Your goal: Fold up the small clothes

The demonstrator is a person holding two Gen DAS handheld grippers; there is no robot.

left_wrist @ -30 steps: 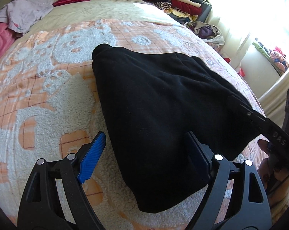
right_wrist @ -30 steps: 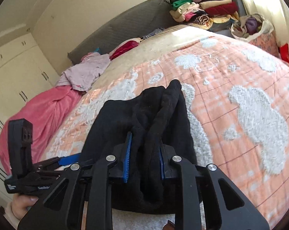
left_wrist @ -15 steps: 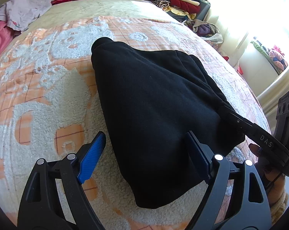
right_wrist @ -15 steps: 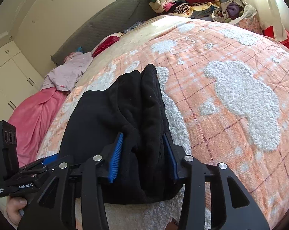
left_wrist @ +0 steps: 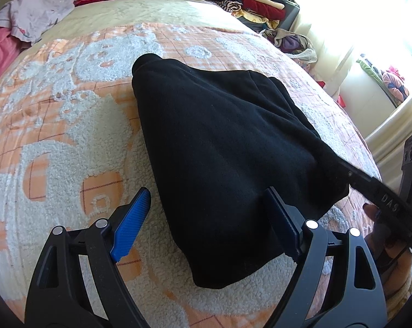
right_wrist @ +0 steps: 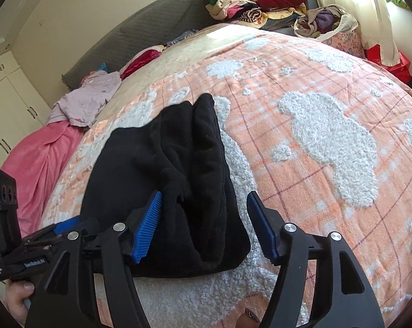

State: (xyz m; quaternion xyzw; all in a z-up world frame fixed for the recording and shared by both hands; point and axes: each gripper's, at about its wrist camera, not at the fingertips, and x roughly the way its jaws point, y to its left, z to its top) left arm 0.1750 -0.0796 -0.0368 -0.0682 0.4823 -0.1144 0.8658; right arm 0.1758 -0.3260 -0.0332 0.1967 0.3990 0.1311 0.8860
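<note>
A black fleece garment (left_wrist: 222, 161) lies folded on the bed, on an orange-and-white fluffy blanket (left_wrist: 69, 125), and both pairs of tongs hang over its near end.

The left tongs (left_wrist: 208, 218) stand wide open. Their left blue pad (left_wrist: 130, 225) sits over bare blanket just beside the cloth's edge, and the other pad (left_wrist: 282, 224) is over the black fabric, so the near left corner of the garment lies between them without being pinched. Past the right pad, the other tool reaches in at the garment's far side, with a person's hand (left_wrist: 383, 235) wrapped round its handle.

The right tongs (right_wrist: 203, 224) are opening. The bunched, thicker fold of the garment (right_wrist: 178, 169) lies between their pads; the left pad (right_wrist: 147, 229) is right against the cloth, perhaps brushing it, while the right pad (right_wrist: 260, 229) stands clear of it over the blanket. Nothing is gripped. To the left of these tongs the left tool shows, with a thumb (right_wrist: 20, 292) on its grip.

Well beyond both tongs, at the far end of the bed, lie a lilac garment (right_wrist: 88, 101), a pink blanket (right_wrist: 39, 155) and a red cushion (right_wrist: 143, 58). Off to the far right, beside the bed, is a stack of folded clothes (right_wrist: 249, 2).
</note>
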